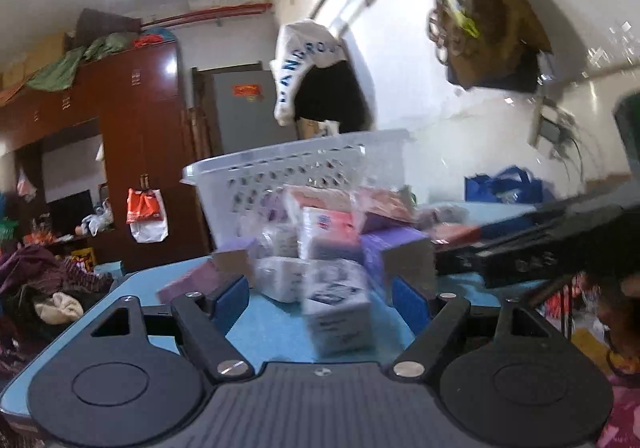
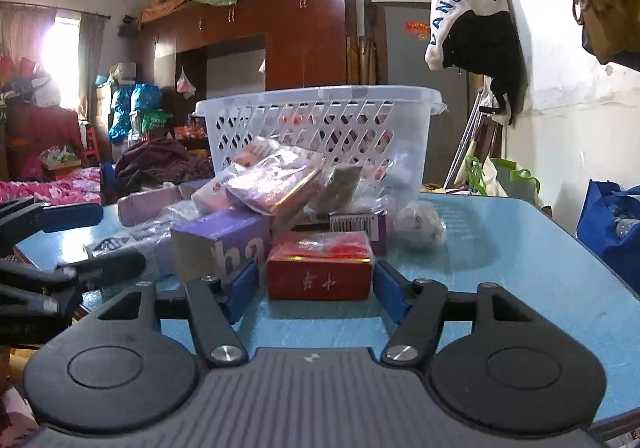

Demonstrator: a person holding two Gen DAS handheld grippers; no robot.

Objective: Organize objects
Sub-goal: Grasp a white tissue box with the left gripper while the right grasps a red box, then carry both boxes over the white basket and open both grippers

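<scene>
A pile of small boxes and plastic-wrapped packets lies on a blue table [image 2: 520, 268] in front of a white perforated basket [image 2: 320, 115]. My right gripper [image 2: 316, 284] is open, its blue pads on either side of a red box [image 2: 320, 268] at the pile's near edge, not touching it. A purple box [image 2: 220, 240] sits just left of it. In the blurred left wrist view my left gripper [image 1: 320, 298] is open with a white printed box [image 1: 336, 312] between its fingers. The basket [image 1: 296, 175] stands behind the pile there.
The left gripper's black frame shows at the left edge of the right wrist view [image 2: 48, 276]. The right gripper crosses the right side of the left wrist view [image 1: 560, 244]. A blue bag [image 2: 612, 224] stands beyond the table's right edge. A wardrobe and bedding fill the background.
</scene>
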